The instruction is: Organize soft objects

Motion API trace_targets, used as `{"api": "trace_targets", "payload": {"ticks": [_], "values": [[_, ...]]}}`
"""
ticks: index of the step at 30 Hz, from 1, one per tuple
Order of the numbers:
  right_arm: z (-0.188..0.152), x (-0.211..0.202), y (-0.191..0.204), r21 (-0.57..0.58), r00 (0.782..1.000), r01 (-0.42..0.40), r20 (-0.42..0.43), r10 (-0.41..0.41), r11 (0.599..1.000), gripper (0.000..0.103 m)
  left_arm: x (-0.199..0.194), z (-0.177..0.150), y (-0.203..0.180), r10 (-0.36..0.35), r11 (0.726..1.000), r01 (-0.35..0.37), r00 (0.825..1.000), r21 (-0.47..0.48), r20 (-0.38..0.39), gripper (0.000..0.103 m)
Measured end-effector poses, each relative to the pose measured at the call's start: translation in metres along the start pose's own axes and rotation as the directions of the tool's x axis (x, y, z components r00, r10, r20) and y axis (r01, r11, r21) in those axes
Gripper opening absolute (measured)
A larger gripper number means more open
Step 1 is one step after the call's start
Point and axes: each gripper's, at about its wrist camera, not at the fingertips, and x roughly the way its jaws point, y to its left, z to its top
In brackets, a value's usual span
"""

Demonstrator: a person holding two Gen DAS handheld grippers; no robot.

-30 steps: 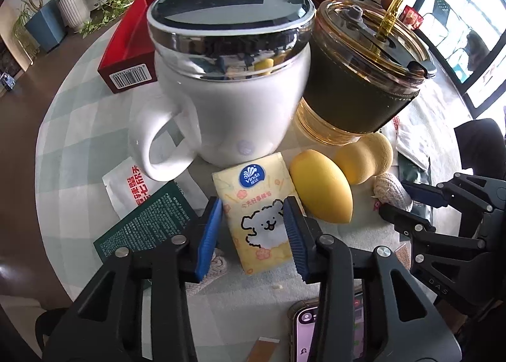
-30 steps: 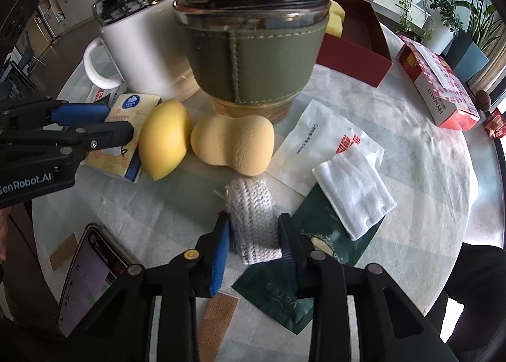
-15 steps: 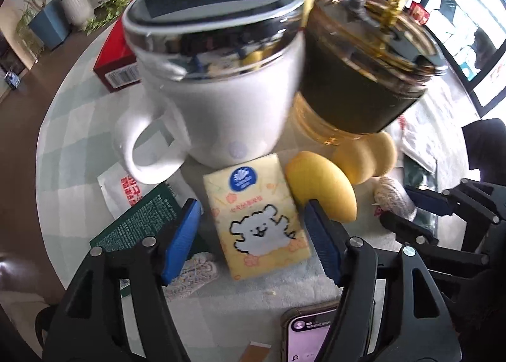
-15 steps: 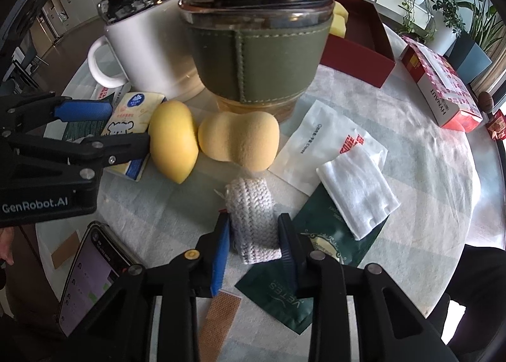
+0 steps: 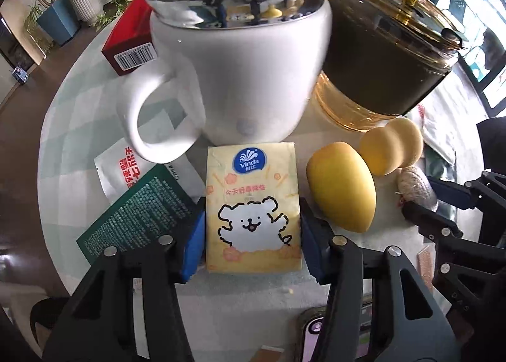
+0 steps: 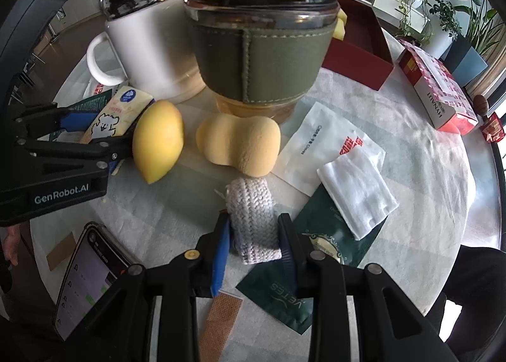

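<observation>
Left gripper (image 5: 251, 237) straddles the yellow Vinda tissue pack with the white cartoon dog (image 5: 252, 208). Jaws are closing on it, blue pads right at both long edges (looks like contact, can't confirm squeeze). Pack lies flat on the round table with the pale checked cloth (image 5: 79, 127), top edge just in front of the white handled mug with chrome lid (image 5: 234, 77).

Right gripper (image 6: 253, 235) is clamped on the grey-white knitted roll (image 6: 253, 219), pads pressing both sides. Roll sits on the cloth, far end touching the peach gourd-shaped makeup sponge (image 6: 240, 143).

Beside the tissue pack: yellow teardrop makeup sponge (image 5: 341, 186), near but apart. The amber glass tumbler with olive-green sleeve and straw (image 6: 259, 55) stands behind both sponges.

Also on the table: white sachet with red print (image 6: 332, 143), folded white cotton pad (image 6: 357, 191) lying partly on a dark green foil sachet (image 6: 316, 254), a smartphone (image 6: 88, 276), a tan adhesive plaster (image 6: 221, 317), and an open red box (image 6: 360, 42).
</observation>
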Motion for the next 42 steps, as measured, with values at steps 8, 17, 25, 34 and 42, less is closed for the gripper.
{"api": "trace_targets", "payload": {"ticks": [8, 17, 25, 34, 42], "values": [[0.002, -0.009, -0.01, 0.022, 1.0, -0.013, 0.008, 0.013, 1.0, 0.031, -0.022, -0.001, 0.004, -0.017, 1.0, 0.017, 0.999, 0.002, 0.04, 0.05], [0.001, -0.023, -0.028, 0.05, 1.0, -0.006, 0.025, 0.005, 0.999, 0.031, -0.042, -0.007, 0.001, -0.003, 1.0, 0.002, 0.998, 0.007, 0.06, 0.05], [0.005, -0.036, -0.043, 0.064, 0.999, 0.02, 0.044, -0.023, 0.998, 0.031, -0.043, -0.007, 0.02, 0.013, 1.0, -0.012, 0.998, -0.012, 0.055, 0.05], [0.007, -0.04, -0.064, 0.097, 0.997, 0.045, 0.052, -0.051, 0.994, 0.031, -0.055, -0.013, 0.024, 0.017, 1.0, -0.017, 0.998, -0.002, 0.053, 0.05], [0.006, -0.042, -0.076, 0.123, 0.997, 0.055, 0.056, -0.062, 0.991, 0.031, -0.067, -0.017, 0.054, 0.082, 0.996, -0.08, 0.995, -0.038, 0.056, 0.05]]}}
